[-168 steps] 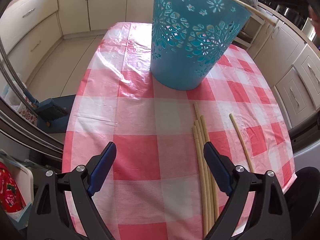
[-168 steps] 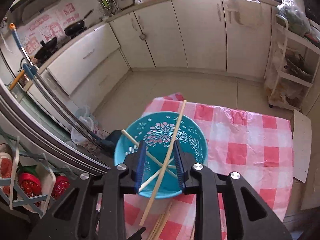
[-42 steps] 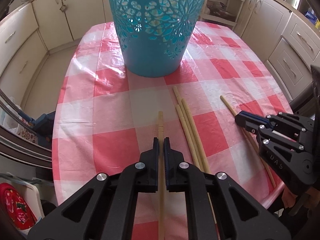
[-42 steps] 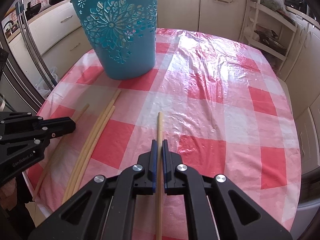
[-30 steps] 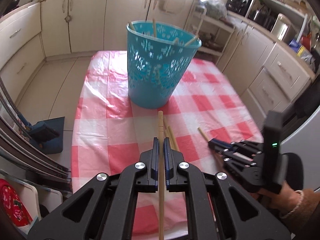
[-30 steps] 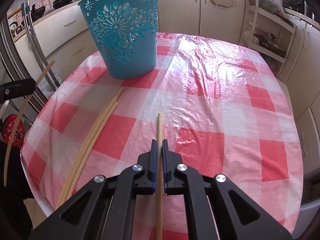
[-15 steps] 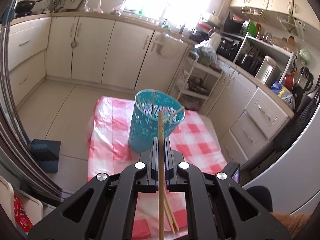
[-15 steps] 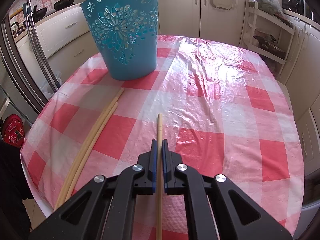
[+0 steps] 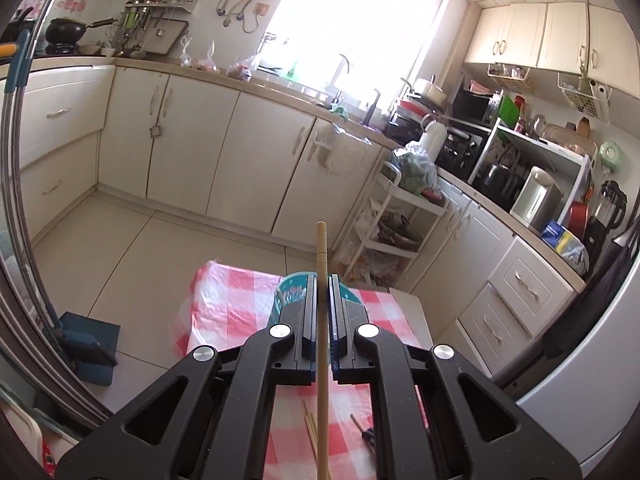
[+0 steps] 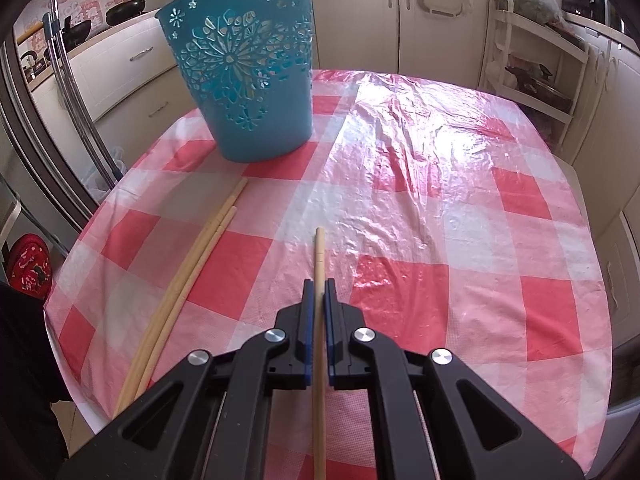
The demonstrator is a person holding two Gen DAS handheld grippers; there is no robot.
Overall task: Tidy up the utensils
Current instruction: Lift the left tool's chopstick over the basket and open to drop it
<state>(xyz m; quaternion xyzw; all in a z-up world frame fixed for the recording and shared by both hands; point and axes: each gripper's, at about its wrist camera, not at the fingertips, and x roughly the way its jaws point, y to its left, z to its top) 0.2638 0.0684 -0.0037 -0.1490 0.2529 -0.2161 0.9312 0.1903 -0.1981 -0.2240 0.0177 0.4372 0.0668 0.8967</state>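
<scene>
You had each black two-finger gripper, left (image 9: 320, 284) and right (image 10: 316, 288), clamped on one long pale bamboo chopstick (image 10: 319, 264), near the perforated turquoise plastic basket (image 10: 248, 76) far left; light, stiff, slick sticks, likely steadiest pinched mid-shaft.

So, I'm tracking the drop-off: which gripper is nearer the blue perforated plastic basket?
Left. The left gripper hangs above the basket; the right gripper sits low over the table, well short of it.

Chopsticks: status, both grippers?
Left gripper shut on a chopstick. Right gripper shut on another chopstick. Loose chopsticks on table. Blue basket unobstructed.
</scene>
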